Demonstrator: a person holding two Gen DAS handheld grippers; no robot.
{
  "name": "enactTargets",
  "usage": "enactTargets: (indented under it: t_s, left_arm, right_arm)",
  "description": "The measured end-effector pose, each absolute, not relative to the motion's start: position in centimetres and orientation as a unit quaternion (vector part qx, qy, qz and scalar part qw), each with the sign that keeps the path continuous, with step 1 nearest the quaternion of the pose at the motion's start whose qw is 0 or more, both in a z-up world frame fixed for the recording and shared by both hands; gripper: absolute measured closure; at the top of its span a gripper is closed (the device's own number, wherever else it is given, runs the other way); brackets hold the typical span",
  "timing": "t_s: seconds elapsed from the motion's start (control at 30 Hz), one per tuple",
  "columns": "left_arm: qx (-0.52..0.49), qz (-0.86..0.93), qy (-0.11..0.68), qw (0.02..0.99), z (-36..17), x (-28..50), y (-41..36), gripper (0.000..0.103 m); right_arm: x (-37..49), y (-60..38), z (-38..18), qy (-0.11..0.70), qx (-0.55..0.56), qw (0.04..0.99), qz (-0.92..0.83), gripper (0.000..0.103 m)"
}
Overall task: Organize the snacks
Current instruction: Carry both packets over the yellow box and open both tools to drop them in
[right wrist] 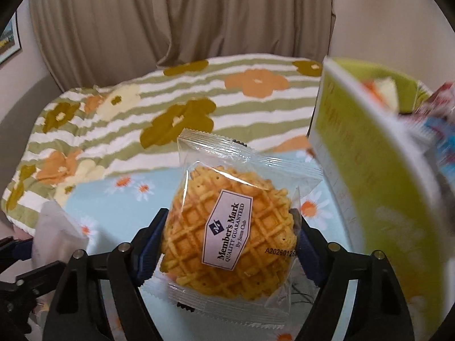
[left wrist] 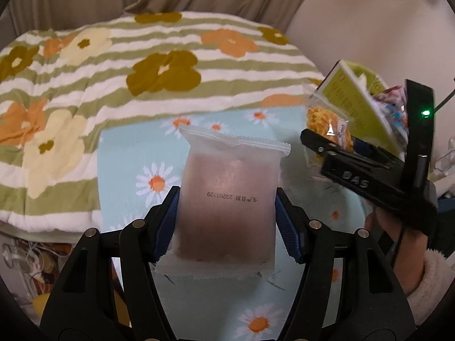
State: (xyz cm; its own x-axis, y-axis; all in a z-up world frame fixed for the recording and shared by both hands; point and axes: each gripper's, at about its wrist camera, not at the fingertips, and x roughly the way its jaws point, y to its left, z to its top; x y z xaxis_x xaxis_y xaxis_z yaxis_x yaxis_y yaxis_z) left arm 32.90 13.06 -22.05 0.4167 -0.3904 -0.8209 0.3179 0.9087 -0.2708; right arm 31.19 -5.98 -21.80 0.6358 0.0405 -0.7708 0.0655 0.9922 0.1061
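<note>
Your left gripper [left wrist: 226, 213] is clamped on the frosted translucent packet with a brownish cake inside [left wrist: 227, 199], held above the pale blue daisy-print cloth [left wrist: 128, 164]. Your right gripper [right wrist: 230, 244] pinches the clear-wrapped golden waffle biscuit [right wrist: 227, 233] beside the lime-green cardboard box [right wrist: 369, 156]. Both look light and crushable, with slippery film, so grip gently across the middle.

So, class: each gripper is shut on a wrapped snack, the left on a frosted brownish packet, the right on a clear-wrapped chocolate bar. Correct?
Not quite. The right gripper holds a clear-wrapped golden waffle cookie, as the right wrist view shows. The left gripper is indeed shut on the frosted brownish packet.
</note>
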Motion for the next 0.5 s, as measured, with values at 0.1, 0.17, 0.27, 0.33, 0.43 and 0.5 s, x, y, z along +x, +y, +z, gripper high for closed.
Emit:
enactTargets:
  t_s: [0.1,0.17,0.27,0.33,0.43,0.5]
  left_arm:
    - [-0.033,-0.213,0.479,0.851,-19.2,32.5,12.5,0.042]
    - [-0.033,-0.213,0.466,0.858,-17.0,32.2,11.8,0.042]
    - [-0.026,-0.213,0.457,0.863,-14.2,31.9,10.2,0.042]
    - [-0.025,-0.219,0.448,0.867,-12.8,31.5,9.0,0.042]
    - [-0.025,-0.228,0.437,0.870,-10.7,30.7,6.3,0.042]
    - [-0.027,-0.234,0.431,0.871,-9.7,30.1,4.1,0.042]
  right_arm:
    - [30.0,-6.8,-17.6,0.405,0.065,0.912,0.007,0.026]
    - [29.2,-7.4,-15.4,0.394,0.069,0.916,0.018,0.026]
    - [28.1,-9.3,-11.9,0.378,0.085,0.921,0.034,0.026]
    - [27.2,-11.1,-9.9,0.368,0.097,0.924,0.042,0.026]
    - [25.6,-14.3,-7.8,0.359,0.105,0.926,0.047,0.026]
    - [24.4,-16.9,-6.6,0.354,0.102,0.928,0.049,0.025]
